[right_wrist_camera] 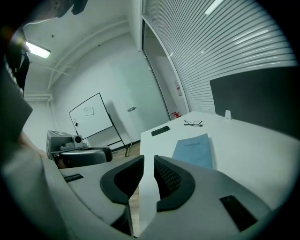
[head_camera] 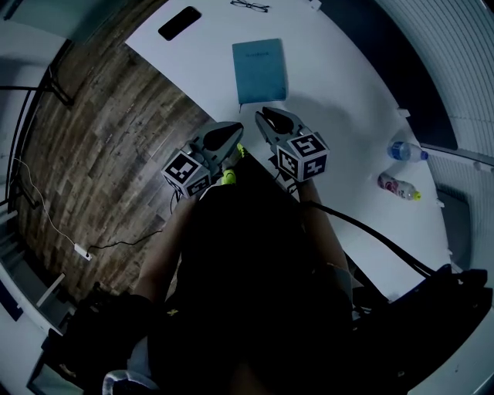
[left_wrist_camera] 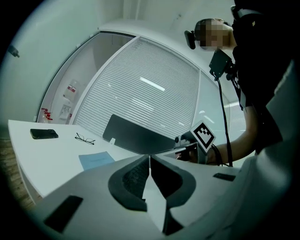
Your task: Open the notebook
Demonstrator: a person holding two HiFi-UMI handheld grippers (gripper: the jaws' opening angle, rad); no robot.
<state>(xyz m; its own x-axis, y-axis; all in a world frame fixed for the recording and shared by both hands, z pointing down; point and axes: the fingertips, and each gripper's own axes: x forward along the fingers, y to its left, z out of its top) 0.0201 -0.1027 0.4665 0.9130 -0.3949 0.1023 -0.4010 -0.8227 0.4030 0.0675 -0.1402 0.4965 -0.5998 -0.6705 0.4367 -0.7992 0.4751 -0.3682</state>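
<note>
Notebook [head_camera: 260, 71] is seen lying closed on the white table [head_camera: 347, 116], just beyond both empty tools, the left gripper [left_wrist_camera: 149, 158] clenched tip to tip, the right gripper [right_wrist_camera: 149, 159] parted by a narrow slit.

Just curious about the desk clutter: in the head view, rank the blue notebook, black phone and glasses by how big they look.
1. blue notebook, clearly largest.
2. black phone.
3. glasses, thin; near the phone in length, so that order is unsure.
</note>
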